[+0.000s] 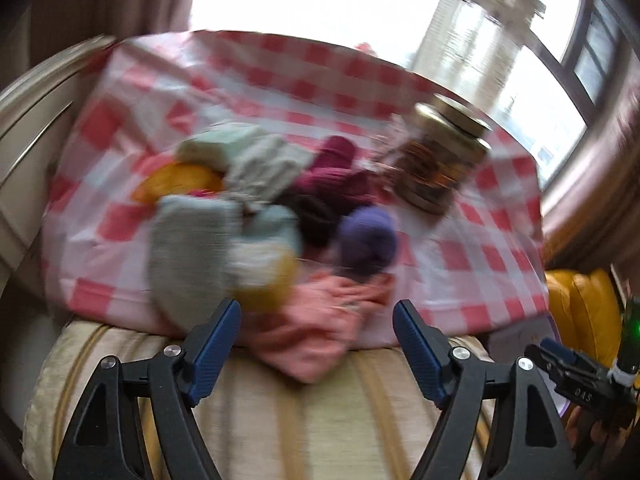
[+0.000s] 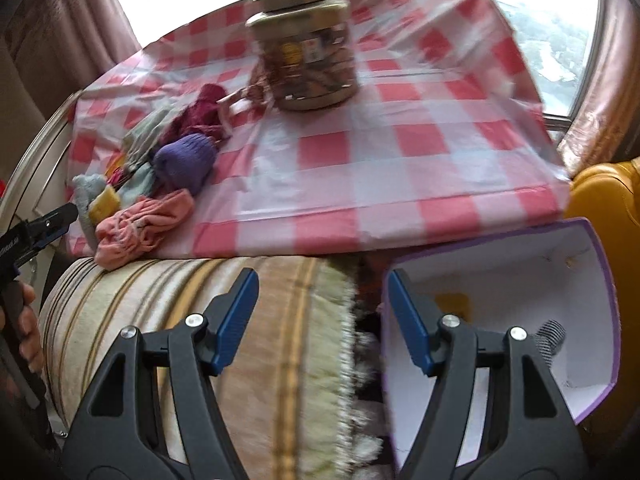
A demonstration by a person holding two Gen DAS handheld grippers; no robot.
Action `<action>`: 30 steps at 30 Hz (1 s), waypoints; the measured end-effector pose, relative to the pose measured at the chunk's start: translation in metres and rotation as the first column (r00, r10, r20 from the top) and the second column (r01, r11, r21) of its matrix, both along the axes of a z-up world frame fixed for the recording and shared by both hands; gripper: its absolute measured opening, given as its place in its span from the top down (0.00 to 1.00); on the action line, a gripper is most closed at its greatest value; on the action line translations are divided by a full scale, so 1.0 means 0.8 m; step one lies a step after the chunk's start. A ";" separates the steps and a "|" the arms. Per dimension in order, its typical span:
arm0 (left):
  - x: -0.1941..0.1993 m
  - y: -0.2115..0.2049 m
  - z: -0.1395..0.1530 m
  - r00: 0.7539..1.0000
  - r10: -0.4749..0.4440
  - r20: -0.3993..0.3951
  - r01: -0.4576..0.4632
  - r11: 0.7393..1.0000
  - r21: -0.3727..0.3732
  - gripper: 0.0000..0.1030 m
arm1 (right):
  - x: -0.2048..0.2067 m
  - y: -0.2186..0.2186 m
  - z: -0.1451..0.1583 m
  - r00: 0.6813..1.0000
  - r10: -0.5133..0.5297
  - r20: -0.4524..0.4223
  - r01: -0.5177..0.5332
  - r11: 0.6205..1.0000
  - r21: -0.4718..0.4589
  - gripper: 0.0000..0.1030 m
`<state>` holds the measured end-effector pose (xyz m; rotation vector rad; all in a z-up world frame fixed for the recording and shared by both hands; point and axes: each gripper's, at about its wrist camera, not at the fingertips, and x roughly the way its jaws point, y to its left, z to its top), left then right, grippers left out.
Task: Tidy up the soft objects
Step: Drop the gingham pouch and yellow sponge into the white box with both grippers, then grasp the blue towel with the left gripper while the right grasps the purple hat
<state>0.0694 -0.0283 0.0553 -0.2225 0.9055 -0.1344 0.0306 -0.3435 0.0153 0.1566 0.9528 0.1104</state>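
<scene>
Left tongs point(image 1: 316, 344) wide open, nothing between the blue pads, sitting bottom centre of the left wrist view over a striped cushion point(image 1: 248, 412). Right tongs point(image 2: 322, 320) also wide open and empty, bottom centre of the right wrist view, straddling the cushion's fringe and the near wall of a purple box point(image 2: 596, 320) at lower right. Box is white inside and looks to hold one small grey ribbed piece; likely the drop target, my guess. Just ahead of the left tongs: pink sock point(image 1: 320, 328), crumpled, hanging over the near edge of the bench point(image 2: 400, 168) with its red-and-white check cloth. Behind it, mid-frame, the rest of the pile touching and overlapping: purple rolled sock point(image 1: 366, 240), grey sock point(image 1: 192, 240), maroon one point(image 1: 336, 168), yellow bits, pale green. Left view is motion-blurred, so exact count unclear. Handling judgement: all light, limp knit, no breakage risk, good friction on ribbed pads. They will drape and snag neighbours, so pinch a bunched fold, not a flat edge. Pink one first: nearest, free on top. Purple roll: grip across its middle. Glass jar point(image 2: 306, 60) at upper centre stands near the maroon sock; rigid, keep clear.
</scene>
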 end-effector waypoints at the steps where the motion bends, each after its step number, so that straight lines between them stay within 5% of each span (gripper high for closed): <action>1: 0.002 0.014 -0.002 1.000 0.023 -0.005 -0.023 1.000 -0.009 0.22 | 0.002 0.007 0.000 1.000 0.010 0.000 -0.010 1.000 0.001 0.29; 21: 0.075 0.136 -0.081 0.963 0.214 -0.165 -0.251 0.933 -0.258 0.18 | 0.124 0.140 -0.005 0.989 0.143 -0.033 -0.140 0.987 0.084 0.15; 27: 0.071 0.140 -0.085 0.969 0.203 -0.143 -0.238 0.922 -0.305 0.54 | 0.171 0.172 -0.013 0.991 0.127 -0.042 -0.124 0.990 0.067 0.13; 30: 0.065 0.141 -0.079 0.969 0.217 -0.115 -0.242 0.920 -0.310 0.57 | 0.188 0.186 -0.020 0.992 0.122 -0.044 -0.120 0.992 0.050 0.13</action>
